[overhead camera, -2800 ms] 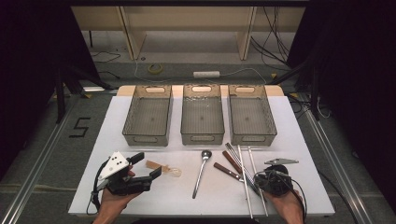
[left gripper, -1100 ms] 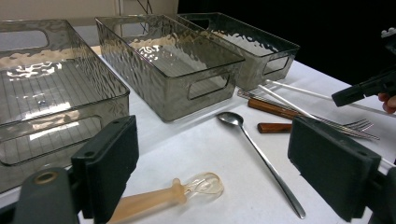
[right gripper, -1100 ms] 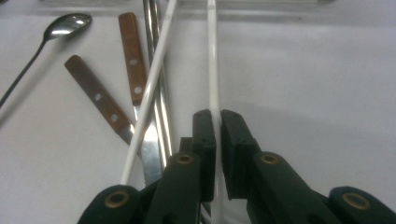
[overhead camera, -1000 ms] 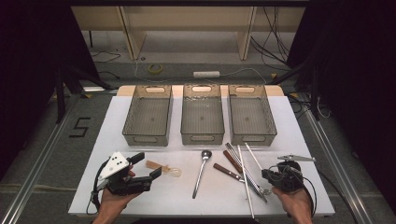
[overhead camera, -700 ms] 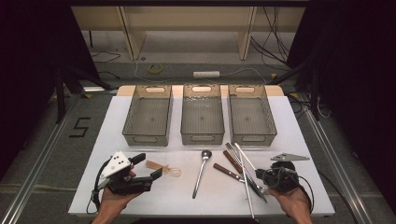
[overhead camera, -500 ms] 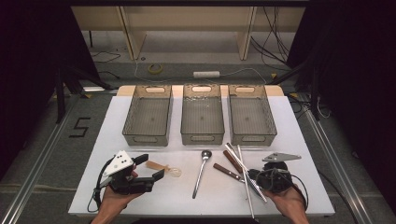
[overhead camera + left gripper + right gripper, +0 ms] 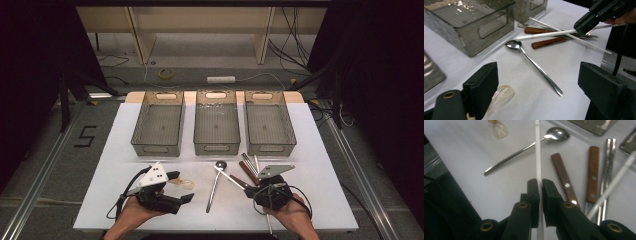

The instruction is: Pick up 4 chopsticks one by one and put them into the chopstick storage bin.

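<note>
Currently the right gripper (image 7: 539,185) is clamped on a white chopstick (image 7: 538,152), lifted near the table's (image 7: 325,150) front edge, right of centre, tip above the spoon (image 7: 524,148). Left gripper (image 7: 537,82) jaws stand apart, holding nothing, near the front-left corner.

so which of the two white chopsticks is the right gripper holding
The white chopstick clamped between the right gripper, pointing toward the spoon bowl; the other chopstick lies across the knives.

Black grippers (image 7: 170,192) with blocky jaws, brass-ringed pivots, grey plates.
</note>
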Action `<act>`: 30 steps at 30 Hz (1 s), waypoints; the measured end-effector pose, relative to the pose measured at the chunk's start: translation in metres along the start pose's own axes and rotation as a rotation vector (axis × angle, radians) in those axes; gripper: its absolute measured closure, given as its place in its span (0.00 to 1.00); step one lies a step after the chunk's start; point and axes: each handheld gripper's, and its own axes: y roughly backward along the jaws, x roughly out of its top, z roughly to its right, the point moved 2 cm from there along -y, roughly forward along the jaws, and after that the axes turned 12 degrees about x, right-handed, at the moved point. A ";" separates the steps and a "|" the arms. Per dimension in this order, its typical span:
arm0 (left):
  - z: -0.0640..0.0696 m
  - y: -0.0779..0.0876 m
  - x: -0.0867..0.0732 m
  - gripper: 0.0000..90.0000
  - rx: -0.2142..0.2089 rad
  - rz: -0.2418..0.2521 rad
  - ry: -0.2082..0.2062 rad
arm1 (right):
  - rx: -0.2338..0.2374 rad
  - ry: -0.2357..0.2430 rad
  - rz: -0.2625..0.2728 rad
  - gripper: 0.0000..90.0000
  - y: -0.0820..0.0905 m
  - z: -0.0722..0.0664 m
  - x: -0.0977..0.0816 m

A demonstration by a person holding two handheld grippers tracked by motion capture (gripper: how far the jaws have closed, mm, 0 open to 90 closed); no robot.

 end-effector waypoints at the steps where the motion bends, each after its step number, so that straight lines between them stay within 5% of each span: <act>1: 0.002 -0.002 0.001 0.18 -0.008 -0.008 -0.017 | 0.017 0.020 -0.019 0.95 -0.005 -0.005 0.003; 5: 0.010 -0.012 0.003 0.20 -0.053 -0.049 -0.082 | 0.064 0.065 -0.049 0.95 -0.013 -0.014 0.007; 17: 0.019 -0.022 0.001 0.26 -0.074 -0.137 -0.204 | 0.148 0.165 -0.126 0.95 -0.030 -0.037 0.016; 24: 0.030 -0.029 -0.003 0.35 -0.092 -0.220 -0.311 | 0.203 0.224 -0.144 0.95 -0.033 -0.050 0.021; 30: 0.034 -0.030 -0.006 0.43 -0.102 -0.254 -0.345 | 0.228 0.245 -0.151 0.95 -0.034 -0.055 0.022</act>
